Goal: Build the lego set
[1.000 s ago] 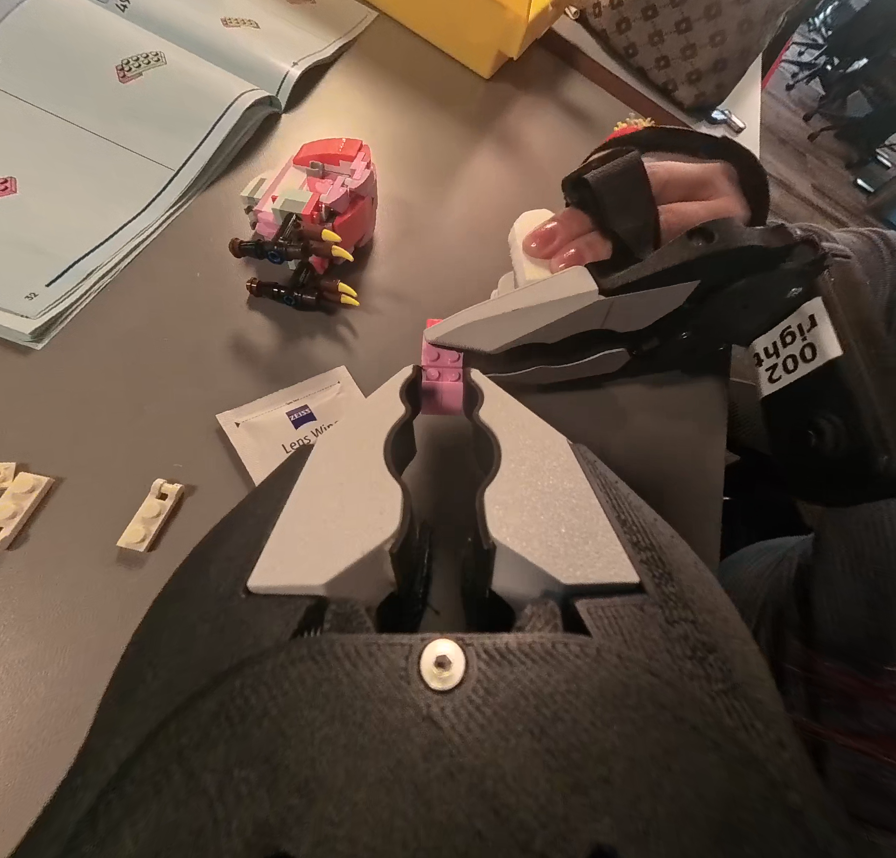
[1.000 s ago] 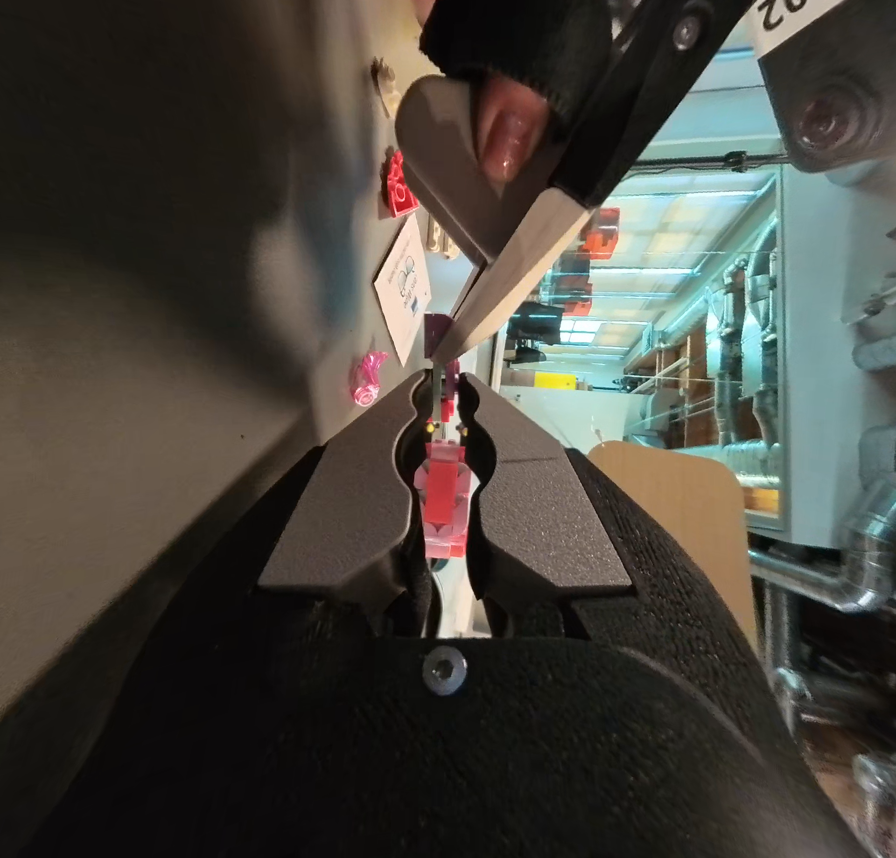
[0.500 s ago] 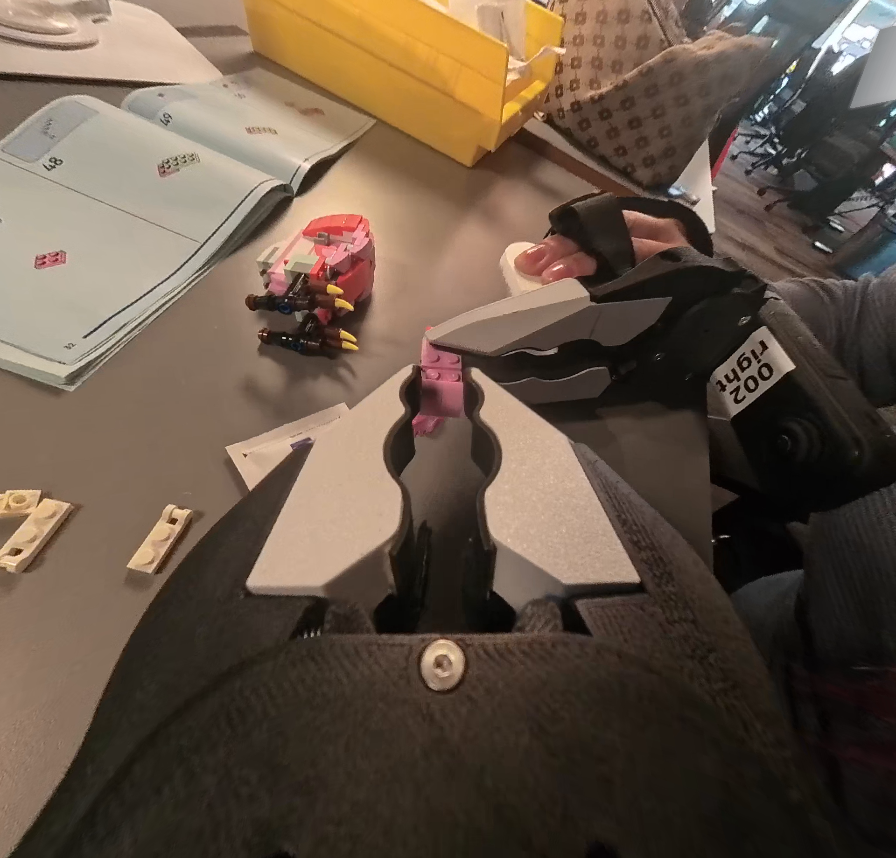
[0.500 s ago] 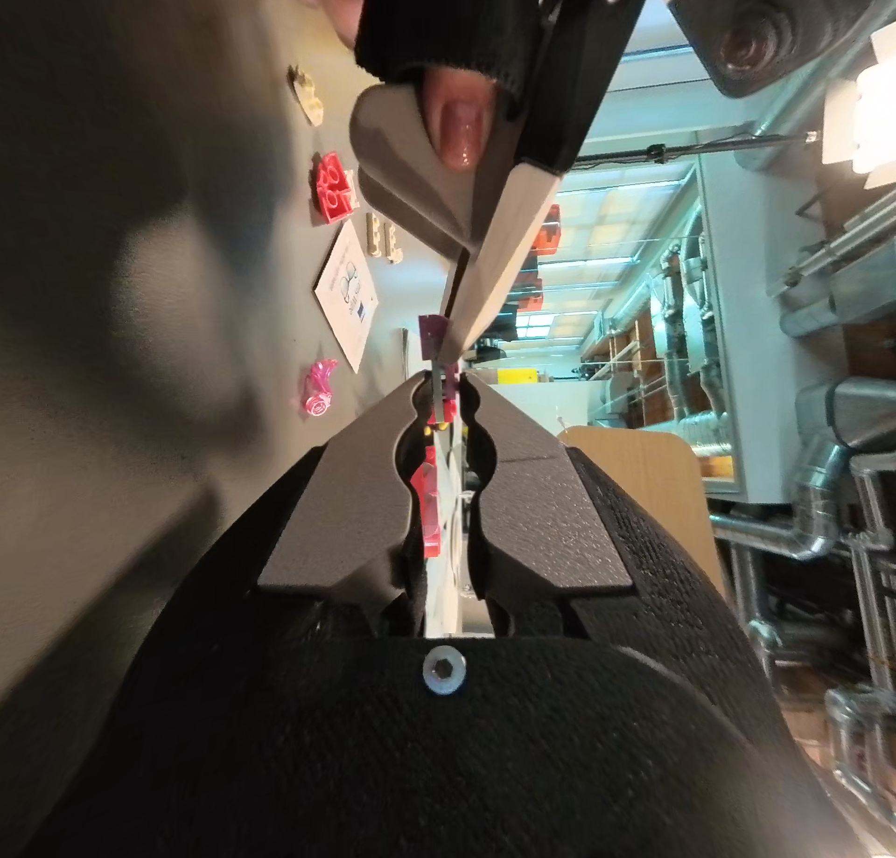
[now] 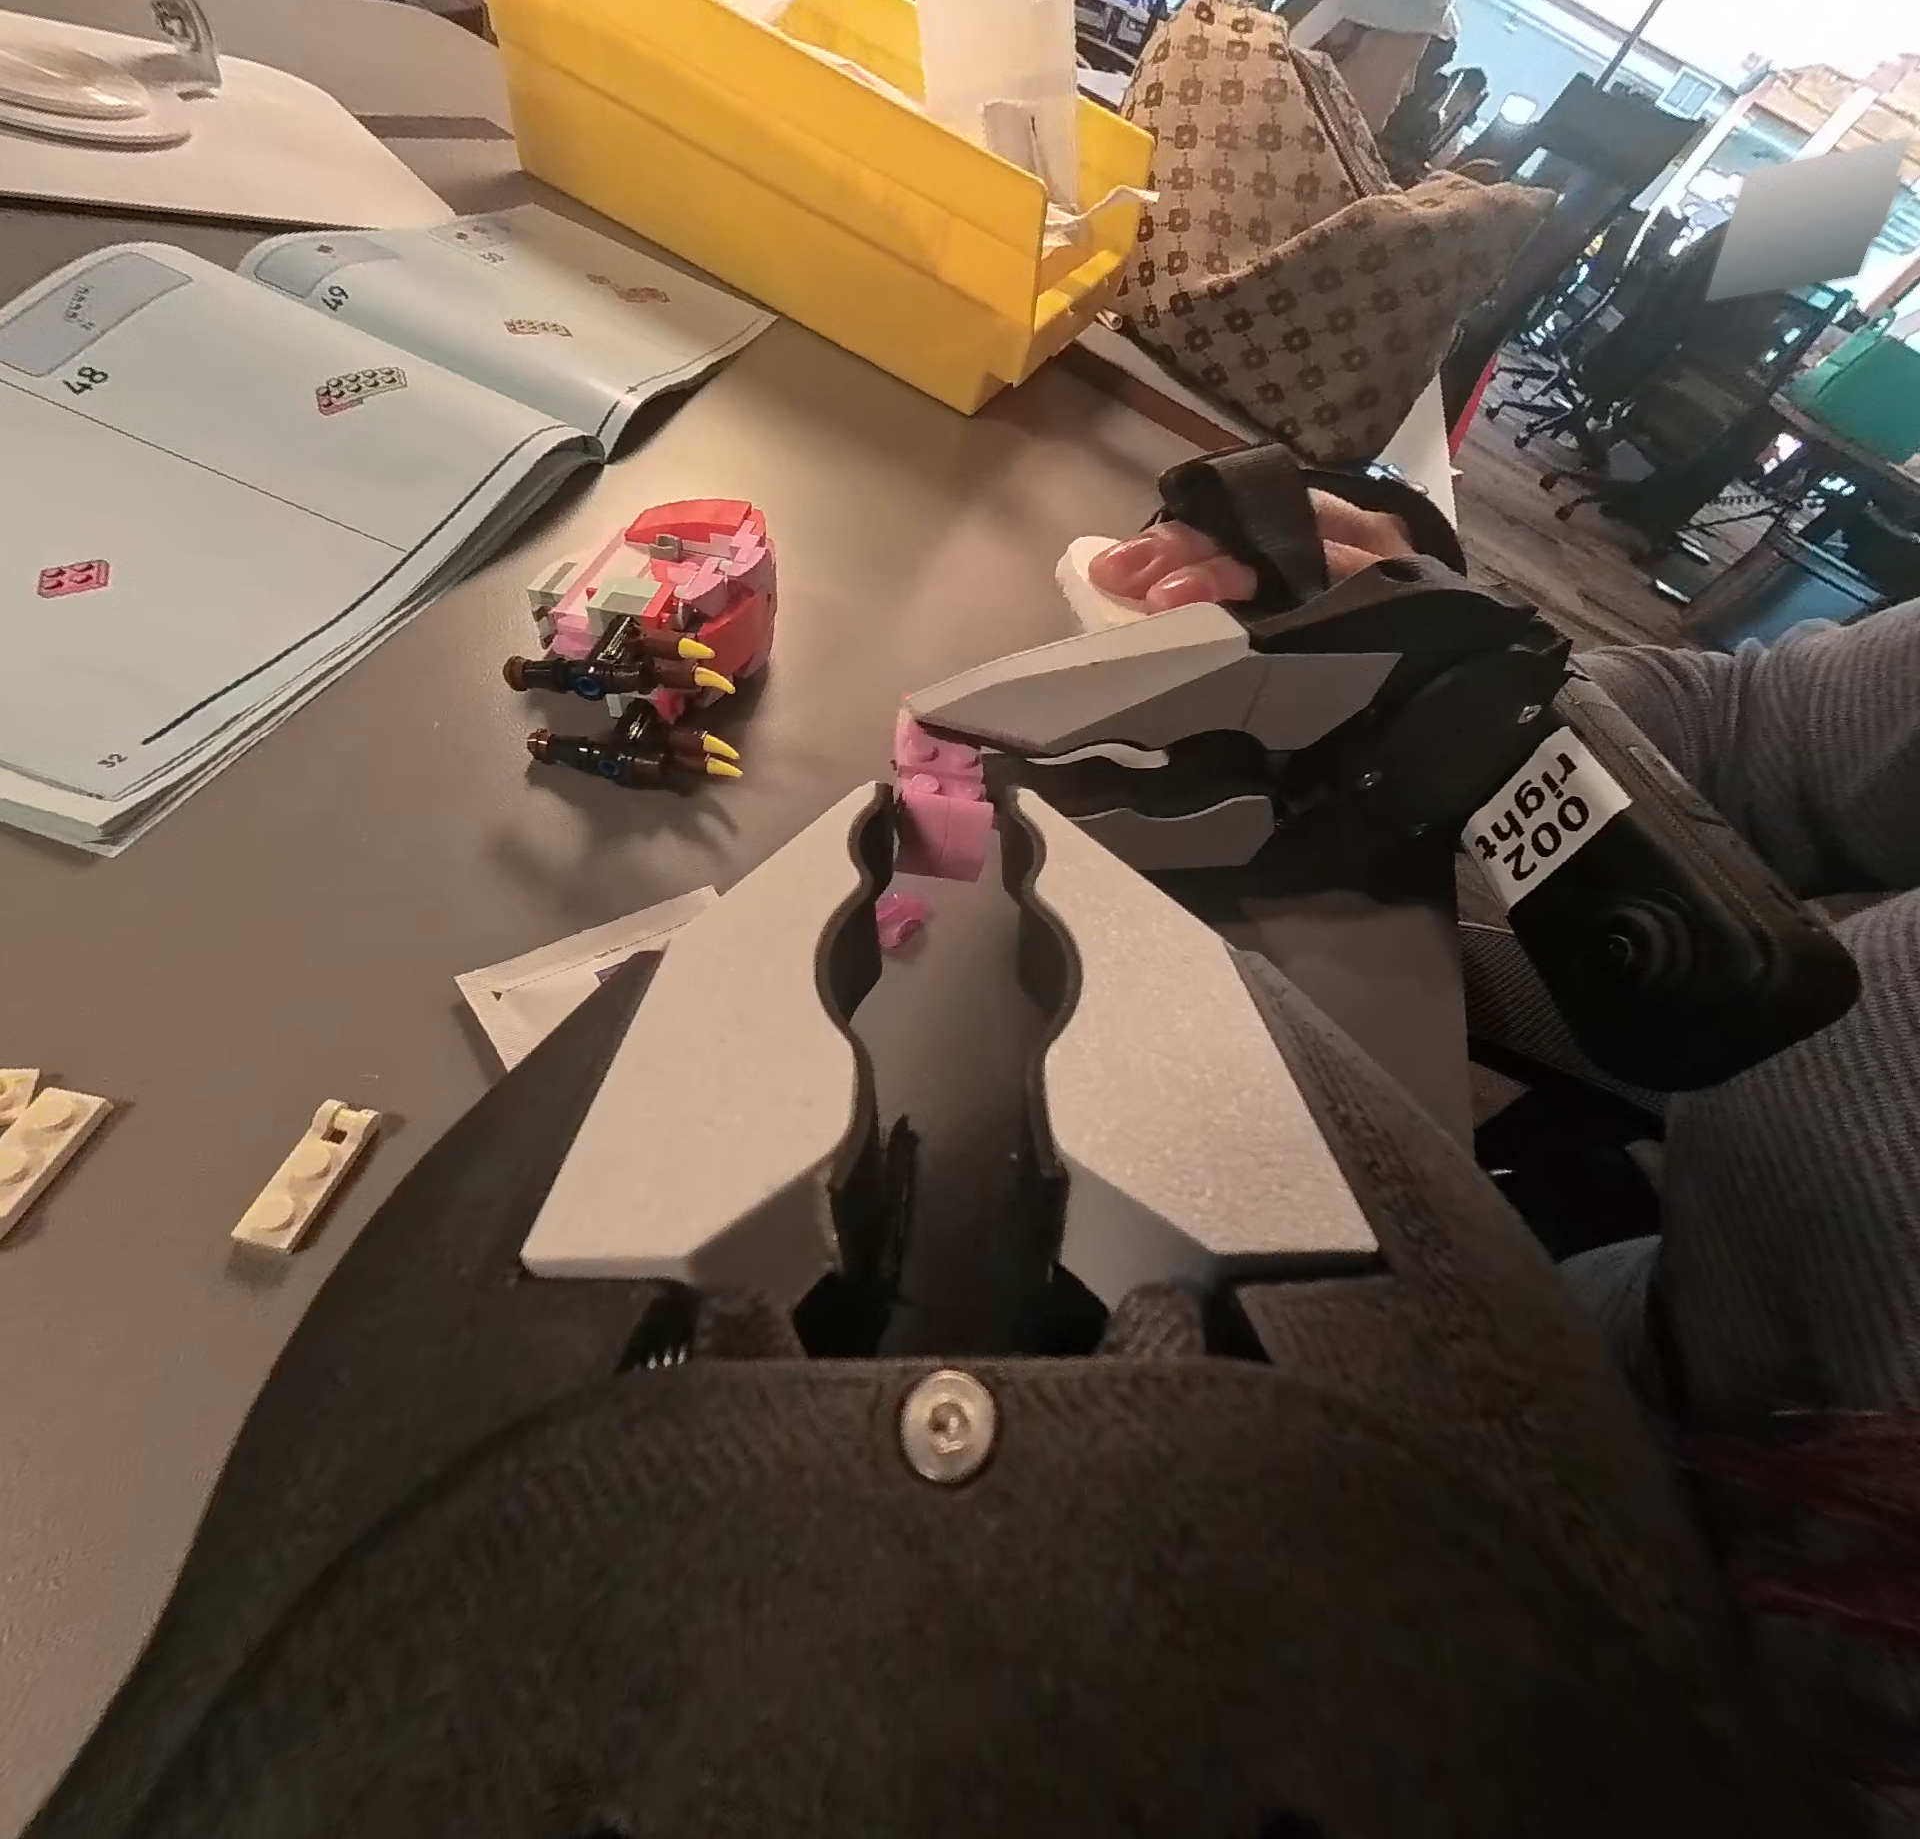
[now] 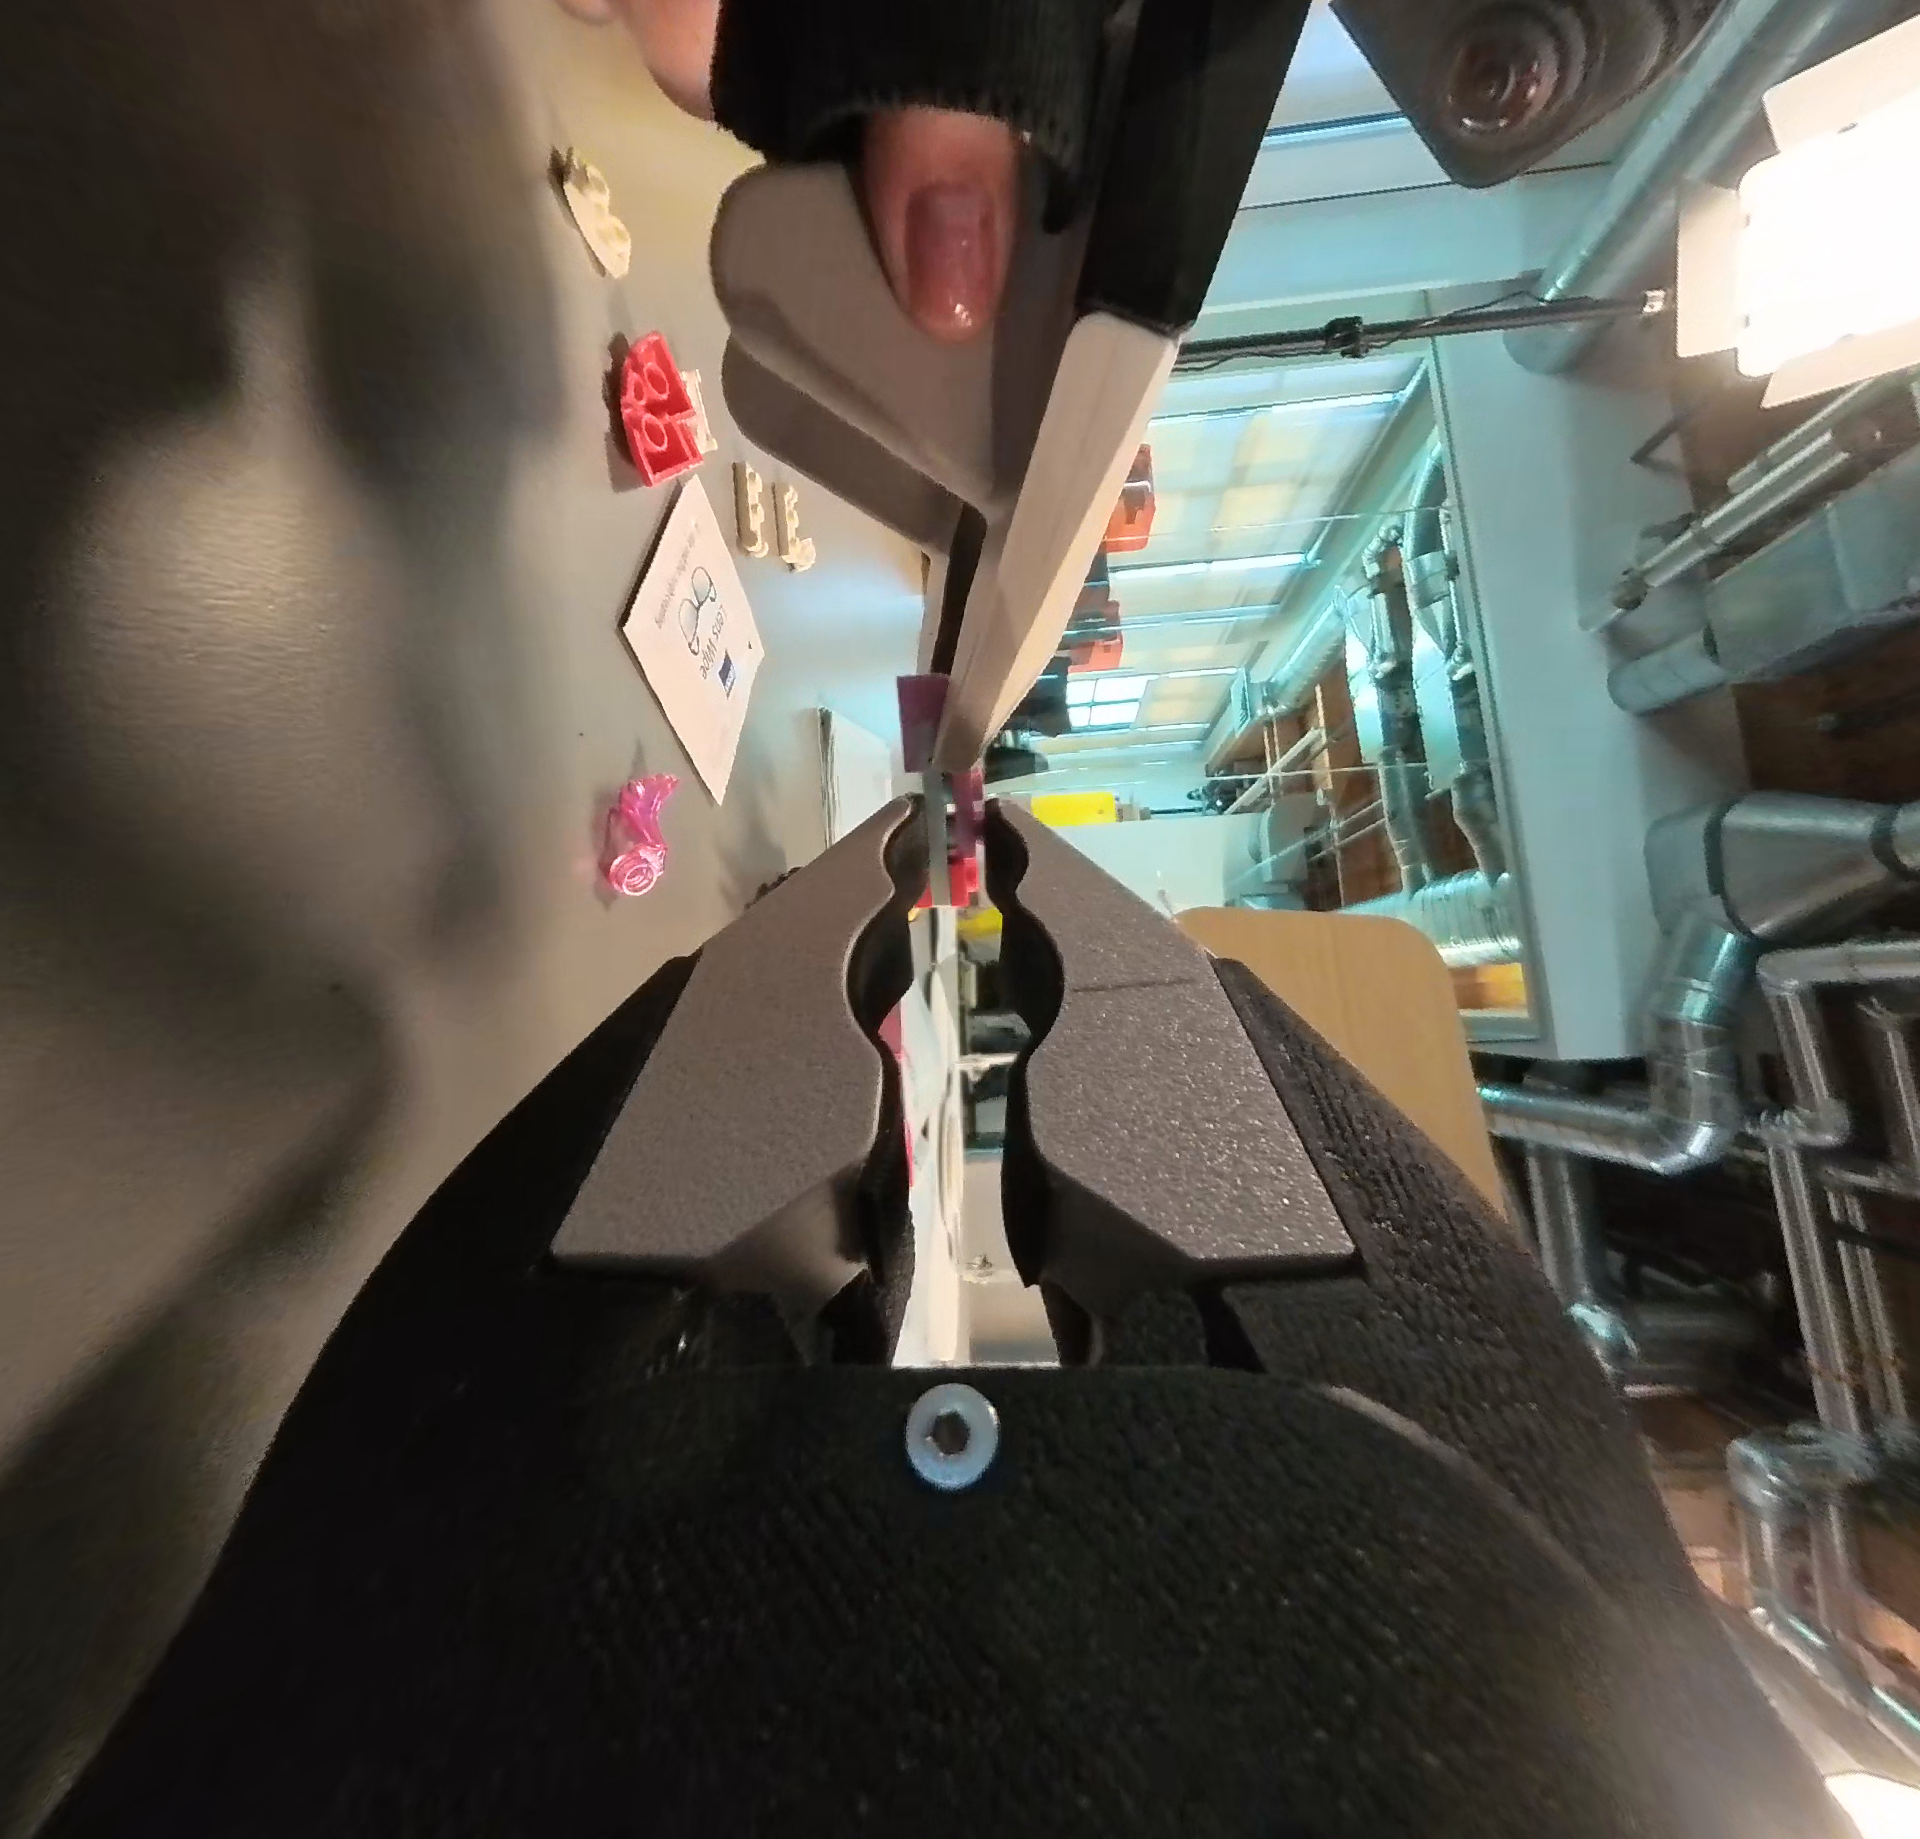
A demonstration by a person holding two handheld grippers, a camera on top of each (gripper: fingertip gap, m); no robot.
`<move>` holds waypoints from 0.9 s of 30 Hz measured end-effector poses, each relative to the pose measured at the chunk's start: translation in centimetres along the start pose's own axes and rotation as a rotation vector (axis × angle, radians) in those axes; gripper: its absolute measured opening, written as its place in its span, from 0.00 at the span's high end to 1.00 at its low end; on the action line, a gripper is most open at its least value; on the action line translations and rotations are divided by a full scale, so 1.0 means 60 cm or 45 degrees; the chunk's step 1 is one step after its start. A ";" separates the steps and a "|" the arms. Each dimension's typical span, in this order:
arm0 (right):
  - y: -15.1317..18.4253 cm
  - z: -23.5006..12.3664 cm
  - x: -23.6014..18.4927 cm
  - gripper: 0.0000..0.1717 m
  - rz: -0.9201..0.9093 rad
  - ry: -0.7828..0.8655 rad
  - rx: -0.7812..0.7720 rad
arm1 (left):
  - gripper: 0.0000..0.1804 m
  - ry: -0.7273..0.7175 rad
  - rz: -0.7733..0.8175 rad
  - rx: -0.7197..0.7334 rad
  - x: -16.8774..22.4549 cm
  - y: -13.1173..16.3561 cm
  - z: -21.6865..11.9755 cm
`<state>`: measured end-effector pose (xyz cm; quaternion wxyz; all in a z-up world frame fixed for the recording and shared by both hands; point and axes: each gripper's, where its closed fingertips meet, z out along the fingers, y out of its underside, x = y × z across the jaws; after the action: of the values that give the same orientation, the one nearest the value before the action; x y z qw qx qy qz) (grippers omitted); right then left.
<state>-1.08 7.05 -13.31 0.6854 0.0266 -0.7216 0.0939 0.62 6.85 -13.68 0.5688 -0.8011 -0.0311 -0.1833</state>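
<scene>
Pink brick assembly (image 5: 940,815), yellow bin (image 5: 810,179), brown bag (image 5: 1288,272) patterned with squares, pale-blue booklet (image 5: 260,459), grey worktop (image 5: 312,906), translucent pink piece (image 6: 636,833).

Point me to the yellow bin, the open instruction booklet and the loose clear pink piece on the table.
yellow bin (image 5: 790,200): left wrist view, on its long front wall.
instruction booklet (image 5: 239,501): left wrist view, on the open near page.
clear pink piece (image 6: 636,833): right wrist view, on its middle.

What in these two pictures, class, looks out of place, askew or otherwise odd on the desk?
The red and pink brick figure lies tipped on its side, clawed legs sticking out over the table. A lone translucent pink piece sits loose just below the pink brick assembly, which both the left gripper and right gripper meet at.
</scene>
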 end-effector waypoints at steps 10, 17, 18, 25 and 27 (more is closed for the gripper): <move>0.003 0.000 0.007 0.95 0.027 0.026 -0.003 | 0.87 0.009 0.003 -0.004 0.003 0.001 0.001; 0.007 0.000 0.010 0.95 0.066 0.029 -0.005 | 0.88 0.002 0.010 0.016 0.003 -0.003 0.000; 0.006 0.000 0.010 0.95 0.067 0.030 -0.003 | 0.89 -0.008 0.014 0.018 0.002 -0.003 0.000; 0.004 -0.001 0.009 0.95 0.083 0.021 0.011 | 0.90 -0.010 0.020 0.020 0.002 -0.003 0.000; 0.002 -0.001 0.006 0.95 0.082 0.013 0.016 | 0.90 -0.011 0.022 0.019 0.002 -0.003 0.001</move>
<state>-1.08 7.21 -12.95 0.6856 0.0072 -0.7179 0.1204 0.72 6.97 -13.48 0.5764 -0.7978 -0.0280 -0.1749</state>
